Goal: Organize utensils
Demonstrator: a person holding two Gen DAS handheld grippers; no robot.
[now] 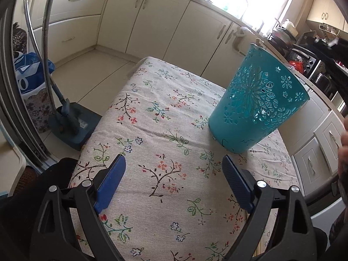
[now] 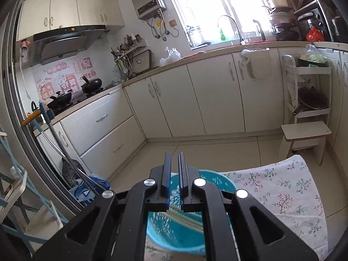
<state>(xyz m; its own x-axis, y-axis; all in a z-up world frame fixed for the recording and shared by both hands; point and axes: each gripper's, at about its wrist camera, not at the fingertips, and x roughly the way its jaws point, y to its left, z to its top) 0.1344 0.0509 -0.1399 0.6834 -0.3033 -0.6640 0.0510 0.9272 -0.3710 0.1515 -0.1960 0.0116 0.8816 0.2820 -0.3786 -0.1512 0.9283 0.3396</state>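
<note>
A teal cut-out basket (image 1: pixel 258 100) stands upright on the floral tablecloth (image 1: pixel 152 113), toward its far right side. My left gripper (image 1: pixel 174 159) is open wide just above the cloth, short of the basket, with nothing between its blue pads (image 1: pixel 111 184). In the right wrist view my right gripper (image 2: pixel 174 155) hovers over the same basket (image 2: pixel 219 179). Its jaws stand a narrow slit apart with nothing pressed between them. Pale chopsticks (image 2: pixel 187 217) lie slanted inside the basket, below the fingers.
A floor sweeper base (image 1: pixel 71 121) and a blue bag (image 1: pixel 28 74) sit on the tiles left of the table. A white step stool (image 2: pixel 304 134) and a trolley (image 2: pixel 308 91) stand by the cabinets. Part of a hand (image 1: pixel 343 150) shows at the right edge.
</note>
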